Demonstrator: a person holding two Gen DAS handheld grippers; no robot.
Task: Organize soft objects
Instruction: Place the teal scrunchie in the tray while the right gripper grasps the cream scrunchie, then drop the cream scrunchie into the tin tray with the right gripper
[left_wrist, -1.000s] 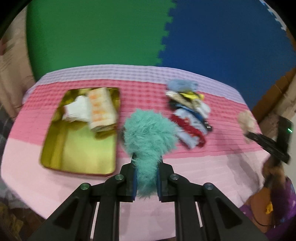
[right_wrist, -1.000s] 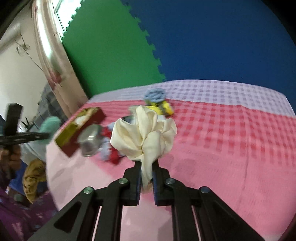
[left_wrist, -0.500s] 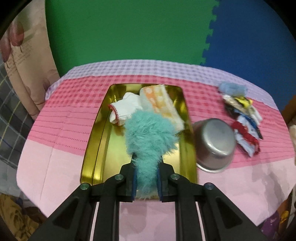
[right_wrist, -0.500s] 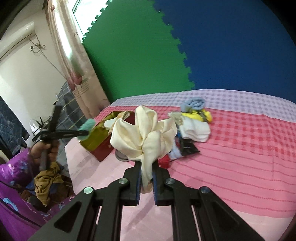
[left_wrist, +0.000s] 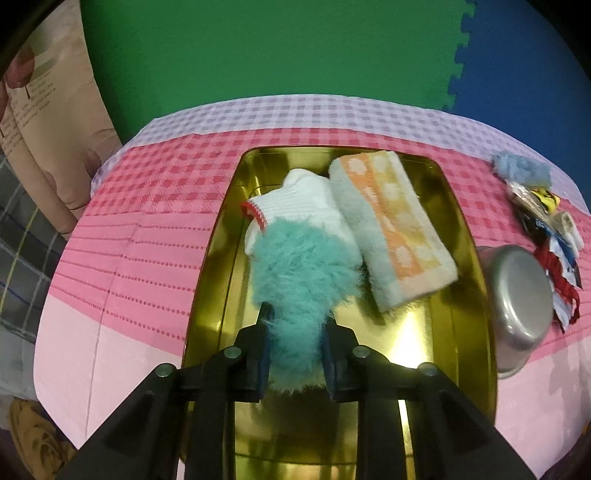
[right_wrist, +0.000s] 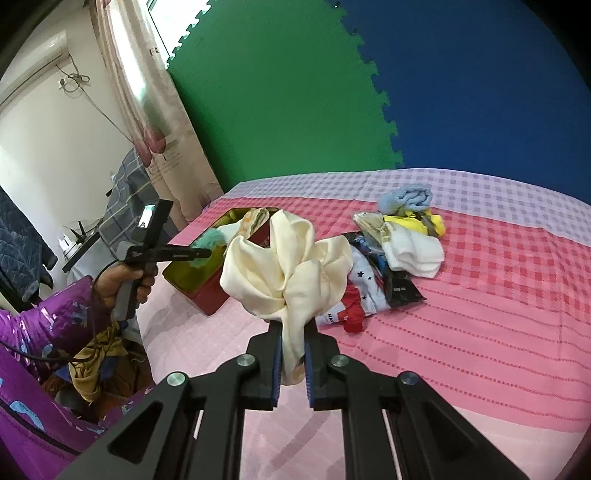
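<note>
Here, soft things are being gathered into a gold tray (left_wrist: 214, 258) on a pink checked worktop (left_wrist: 147, 229).
The teal fluffy piece (left_wrist: 299, 280) is held over the tray by the left gripper (left_wrist: 297, 332), whose jaws are opening; a cream cloth (right_wrist: 291, 273) is clamped tightly by the right gripper (right_wrist: 293, 354).

A: Lighting?
B: Bright, even indoor light. In the right wrist view daylight comes through the curtained window (right_wrist: 122, 44) at upper left, slightly blown out.
A: Glare?
B: Yes, hot reflections on the gold tray (left_wrist: 424, 332) floor in the left wrist view.
A: Shadows?
B: Soft ones on the pink cloth (right_wrist: 480, 332) under the right claw (right_wrist: 293, 354).
A: Sharpness?
B: Mostly sharp; the teal fluffy piece (left_wrist: 299, 280) is a bit soft. Heavy fisheye bending, black vignette in the corners of both views.
</note>
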